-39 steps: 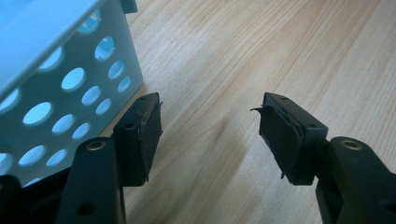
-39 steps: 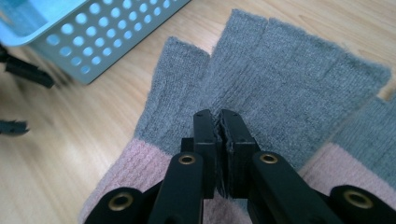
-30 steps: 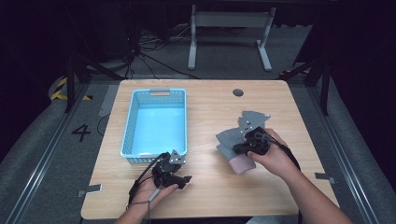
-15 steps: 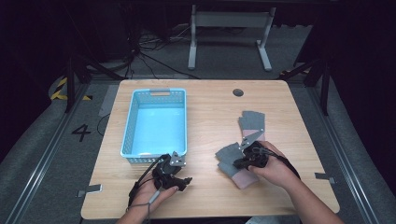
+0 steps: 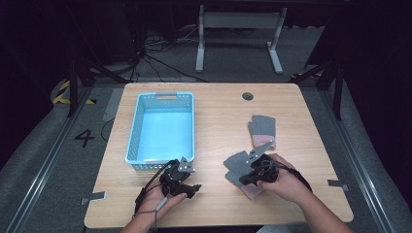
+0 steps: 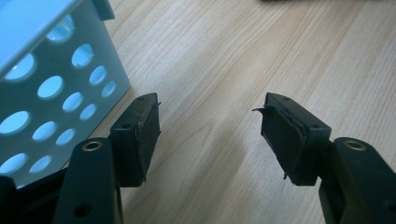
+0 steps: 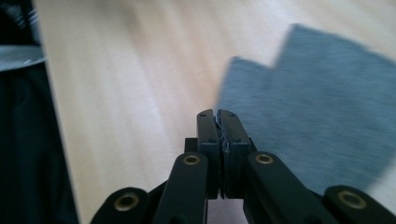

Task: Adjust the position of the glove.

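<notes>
Two grey gloves with pink cuffs lie on the right half of the wooden table [image 5: 218, 116]. One glove [image 5: 262, 127] lies flat farther back. The other glove [image 5: 235, 162] lies nearer, partly under my right gripper [image 5: 253, 173]. In the right gripper view that gripper [image 7: 218, 116] is shut with nothing between its pads, and the grey glove [image 7: 327, 107] lies just right of its tips. My left gripper [image 5: 180, 180] rests near the front edge by the blue basket's corner. It is open [image 6: 210, 126] over bare wood.
The blue perforated basket [image 5: 160, 160] stands empty on the left half of the table, its wall [image 6: 51, 88] close beside my left jaw. A round cable hole [image 5: 248, 96] sits near the table's far edge.
My right hand has pulled back toward the front edge and to the left, and one glove now lies apart from the other. The left gripper has stayed put.
</notes>
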